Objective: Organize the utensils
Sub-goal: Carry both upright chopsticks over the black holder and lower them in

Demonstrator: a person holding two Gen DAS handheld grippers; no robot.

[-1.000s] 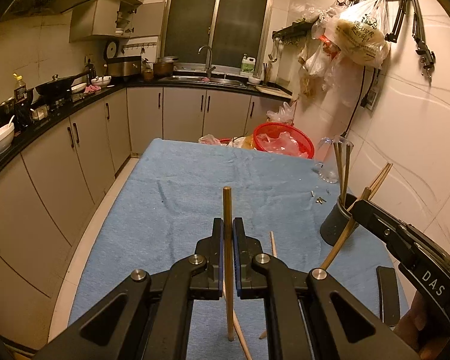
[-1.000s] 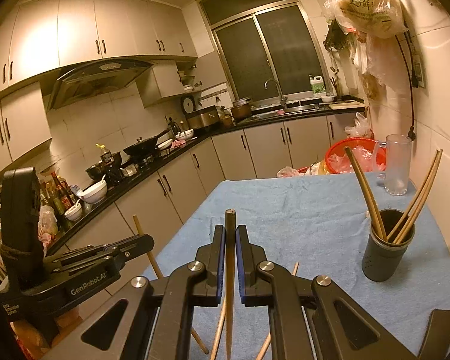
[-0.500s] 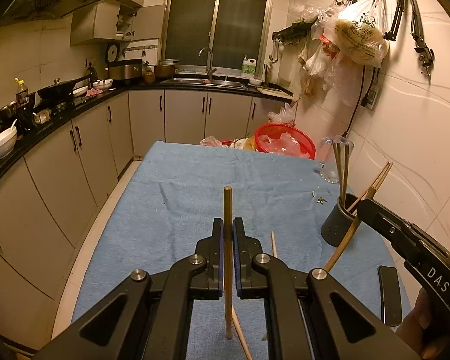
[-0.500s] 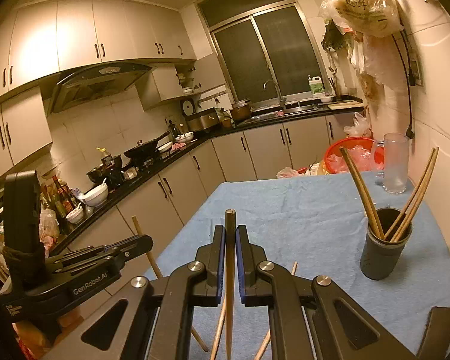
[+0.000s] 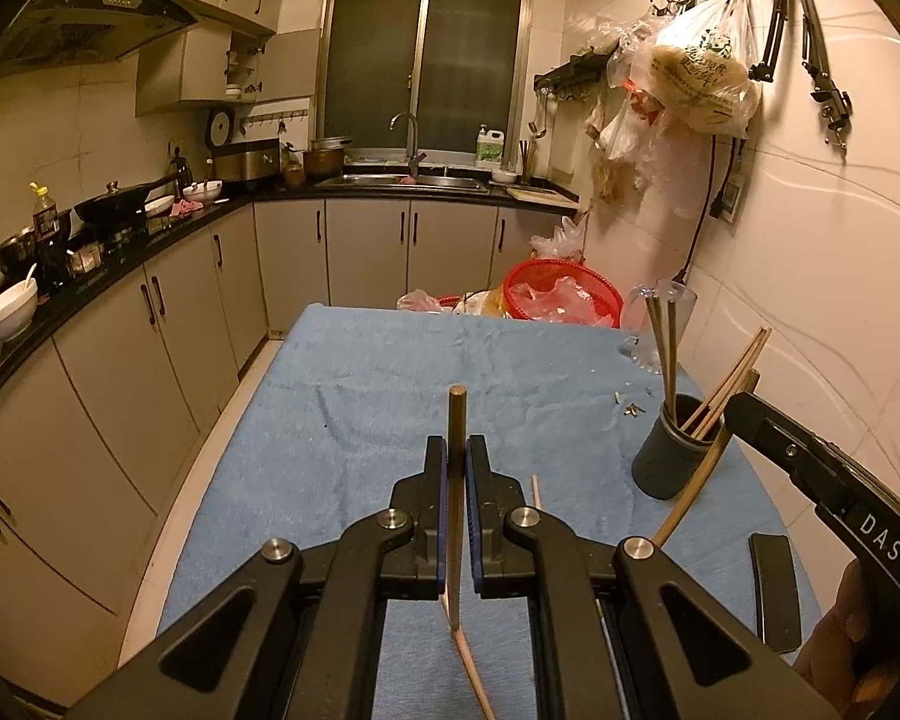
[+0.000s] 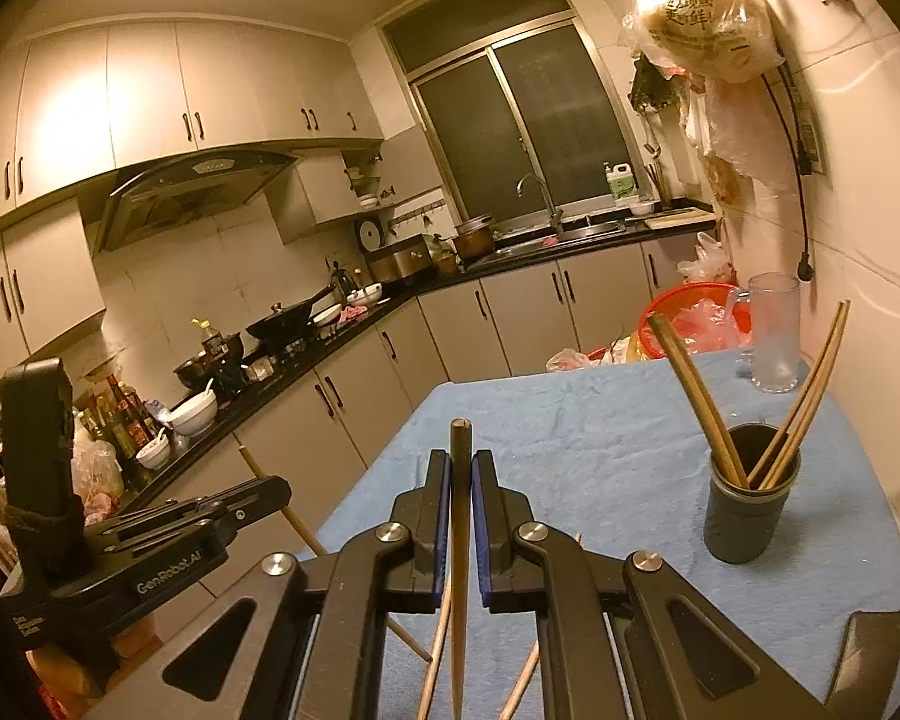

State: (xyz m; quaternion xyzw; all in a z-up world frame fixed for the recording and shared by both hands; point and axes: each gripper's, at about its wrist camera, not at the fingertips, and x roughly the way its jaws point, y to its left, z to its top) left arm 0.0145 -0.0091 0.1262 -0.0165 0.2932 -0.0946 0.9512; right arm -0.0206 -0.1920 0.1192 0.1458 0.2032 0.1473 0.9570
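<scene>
Two labels read: "DAS" (image 5: 880,537), "GenRobot.AI" (image 6: 168,570).

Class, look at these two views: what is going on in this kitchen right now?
A person is tidying chopsticks with a gripper in each hand. The left gripper has its jaws shut on one chopstick, and the right gripper is shut on a darker chopstick. Both hover above the blue cloth. The dark cup near the wall already holds several chopsticks, and a few more lie loose on the cloth below the grippers.
</scene>
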